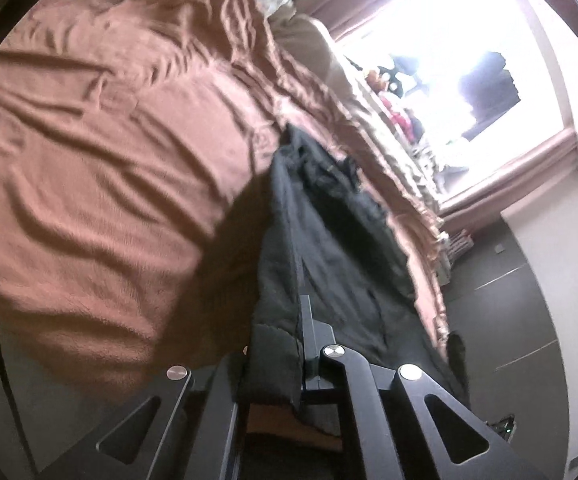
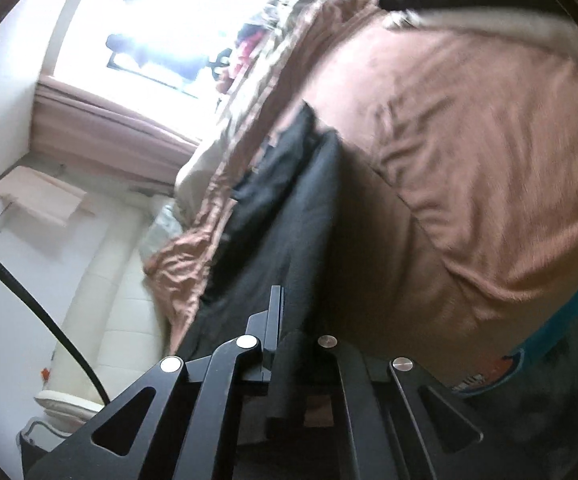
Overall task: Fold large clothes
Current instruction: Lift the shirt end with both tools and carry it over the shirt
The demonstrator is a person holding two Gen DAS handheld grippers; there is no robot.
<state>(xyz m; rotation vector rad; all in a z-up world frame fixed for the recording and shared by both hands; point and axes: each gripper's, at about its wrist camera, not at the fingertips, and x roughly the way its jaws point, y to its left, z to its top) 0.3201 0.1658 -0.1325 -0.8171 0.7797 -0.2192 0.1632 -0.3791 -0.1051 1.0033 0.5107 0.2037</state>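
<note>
A large black garment (image 1: pixel 329 216) hangs stretched above a bed with a brown blanket (image 1: pixel 101 152). My left gripper (image 1: pixel 285 328) is shut on one edge of the garment, the cloth pinched between its fingers. In the right wrist view the same black garment (image 2: pixel 285 208) runs away from my right gripper (image 2: pixel 285 320), which is shut on another edge of it. The garment's far end trails onto the brown blanket (image 2: pixel 469 140). Both views are tilted sideways and blurred.
A bright window (image 1: pixel 449 60) with pinkish curtains lies beyond the bed. Dark floor (image 1: pixel 501 312) shows to the right of the bed. A cream padded headboard (image 2: pixel 105 300) and a black cable (image 2: pixel 37 300) are at the left of the right wrist view.
</note>
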